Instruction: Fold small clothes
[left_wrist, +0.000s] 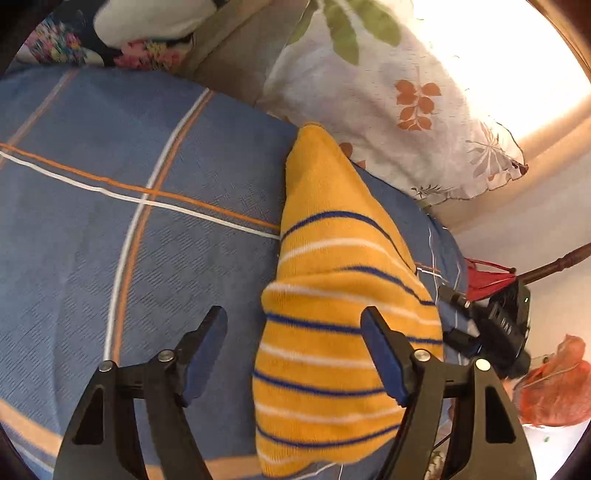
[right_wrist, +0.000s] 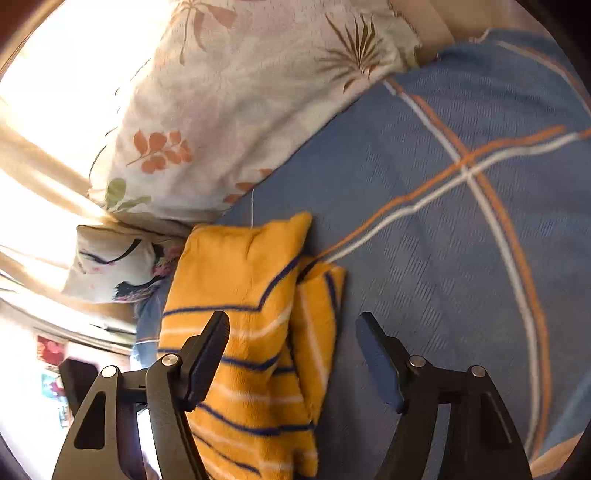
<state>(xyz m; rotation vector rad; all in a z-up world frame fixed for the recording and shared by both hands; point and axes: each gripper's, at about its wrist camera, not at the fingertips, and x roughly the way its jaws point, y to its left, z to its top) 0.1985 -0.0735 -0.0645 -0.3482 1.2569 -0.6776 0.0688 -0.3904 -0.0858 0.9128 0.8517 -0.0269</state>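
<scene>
With both grippers standing apart and gripping nothing, the left gripper (left_wrist: 295, 354) and right gripper (right_wrist: 291, 354) hover over the yellow striped garment (left_wrist: 332, 332), folded on the blue bed cover (left_wrist: 147, 258) beside a floral pillow (left_wrist: 388, 92); I judge this fold released, so next comes another fold or fresh garment.

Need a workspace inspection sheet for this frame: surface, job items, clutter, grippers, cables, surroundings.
Surface: blue bedspread with orange and white crossing lines, lightly wrinkled.
Job's things: yellow striped garment, folded over on itself, lying on the bedspread near its edge.
Clutter: floral pillow touching the garment's far tip; second small patterned cushion beyond it.
Grippers: left gripper open, the garment lies between its fingers but is not pinched; right gripper open over the garment's edge, holding nothing.
Cables: nothing seen.
Surroundings: bright window light, red fabric item off the bed edge.
</scene>
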